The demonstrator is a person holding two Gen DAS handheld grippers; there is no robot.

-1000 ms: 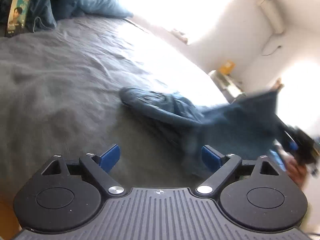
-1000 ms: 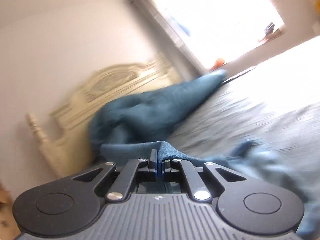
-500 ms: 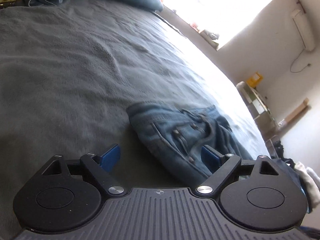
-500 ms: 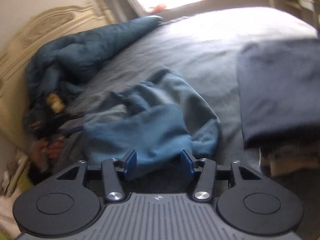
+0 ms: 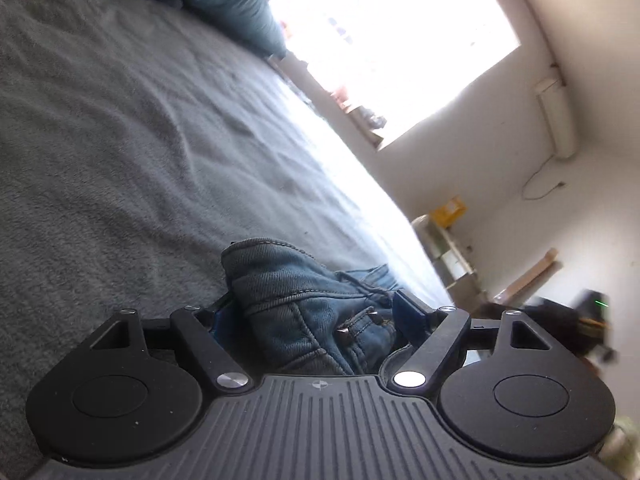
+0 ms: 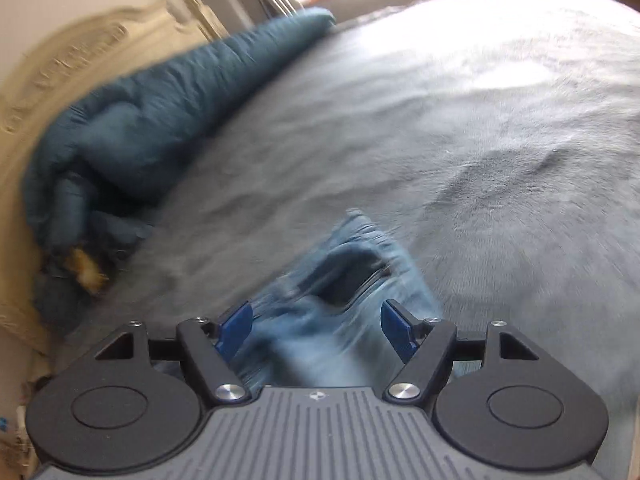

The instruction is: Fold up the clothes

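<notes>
the jeans (image 5: pixel 304 304) are blue denim, bunched in a heap on the grey blanket (image 5: pixel 120 152) that covers the bed. in the left wrist view stitched seams, a folded thick edge and metal rivets are visible; the heap rises between the fingers of the left gripper (image 5: pixel 310 314). the left gripper's jaws stand wide apart, with denim lying in the gap; whether either blue pad touches the cloth cannot be told, and nothing is clamped. in the right wrist view the jeans (image 6: pixel 340 280) are motion-blurred, showing a dark pocket-like opening and pale faded panels. the right gripper (image 6: pixel 316 326) is likewise spread wide, the denim lying between and ahead of its fingers, not pinched. a dark teal duvet (image 6: pixel 160 100) is piled against the cream headboard (image 6: pixel 60 60), well apart from the jeans. no containers could be made out.
</notes>
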